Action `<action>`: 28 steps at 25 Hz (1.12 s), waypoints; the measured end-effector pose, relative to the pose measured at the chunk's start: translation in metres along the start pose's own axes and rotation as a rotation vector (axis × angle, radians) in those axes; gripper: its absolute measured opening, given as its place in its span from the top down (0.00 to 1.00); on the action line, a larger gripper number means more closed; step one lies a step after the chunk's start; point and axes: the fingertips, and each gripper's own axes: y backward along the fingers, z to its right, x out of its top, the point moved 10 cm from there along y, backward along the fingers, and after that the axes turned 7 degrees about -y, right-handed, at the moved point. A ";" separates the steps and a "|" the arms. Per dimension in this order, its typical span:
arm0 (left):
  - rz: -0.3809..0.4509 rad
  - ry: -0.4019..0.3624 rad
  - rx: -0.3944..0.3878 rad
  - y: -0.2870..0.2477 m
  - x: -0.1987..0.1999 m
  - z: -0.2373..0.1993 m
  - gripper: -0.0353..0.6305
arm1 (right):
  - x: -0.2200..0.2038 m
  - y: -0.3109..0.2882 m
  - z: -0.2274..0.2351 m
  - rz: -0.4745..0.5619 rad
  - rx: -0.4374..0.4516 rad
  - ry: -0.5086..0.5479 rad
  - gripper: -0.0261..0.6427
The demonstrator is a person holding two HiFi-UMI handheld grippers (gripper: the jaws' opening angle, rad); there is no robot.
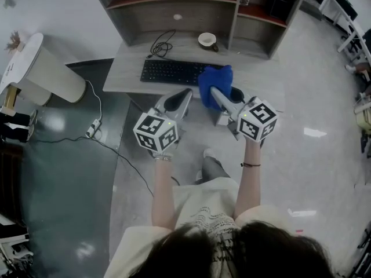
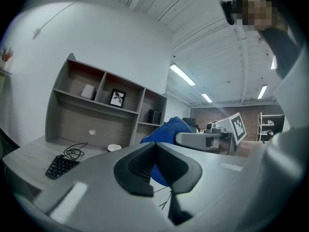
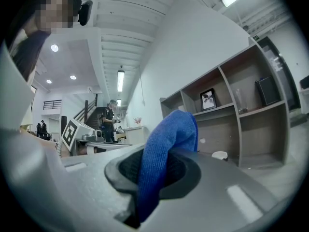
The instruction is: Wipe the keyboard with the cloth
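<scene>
- Grey desk [image 1: 124,77] with a shelf unit [image 1: 174,17] at its back, set on a pale glossy floor; the person stood at the desk's front edge.
- Cloth [image 1: 215,80]: blue, bunched, pinched in the right gripper [image 1: 217,94]. The right gripper view showed a fold of it running down between the two dark pads, with the jaws closed hard on it.
- Seen from the head, the cloth overlapped the right end of the keyboard [image 1: 171,72]. I couldn't tell whether it touched the keys or hung just above them (in the left gripper view it sat well up in the frame, so it was probably raised).
- Keyboard: black, flat, parallel to the desk's front edge, nothing resting on it apart from that possible cloth contact.
- Left gripper [image 1: 184,95]: jaws drawn together with nothing between them, held just beside the right gripper, near the front of the keyboard.
- Further back: a coiled cable [image 1: 162,44] behind the keyboard and a small white cup [image 1: 207,39] near the shelf unit, both clear of the wiping path.
- Progress, by my reading: cloth picked up and brought to the keyboard, so the grasp was done. The wipe itself looked barely begun or not yet begun, with nearly the whole length of keys leftward of the cloth left to cover.
</scene>
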 end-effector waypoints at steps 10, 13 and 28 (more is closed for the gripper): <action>-0.016 0.003 0.003 -0.029 0.000 -0.019 0.94 | 0.007 -0.021 0.029 0.009 0.015 -0.020 0.87; -0.020 0.008 0.010 -0.037 -0.002 -0.024 0.94 | 0.006 -0.026 0.039 -0.005 0.017 -0.024 0.87; -0.051 0.066 0.012 -0.099 -0.005 -0.043 0.94 | 0.019 -0.044 0.103 -0.051 0.020 -0.069 0.87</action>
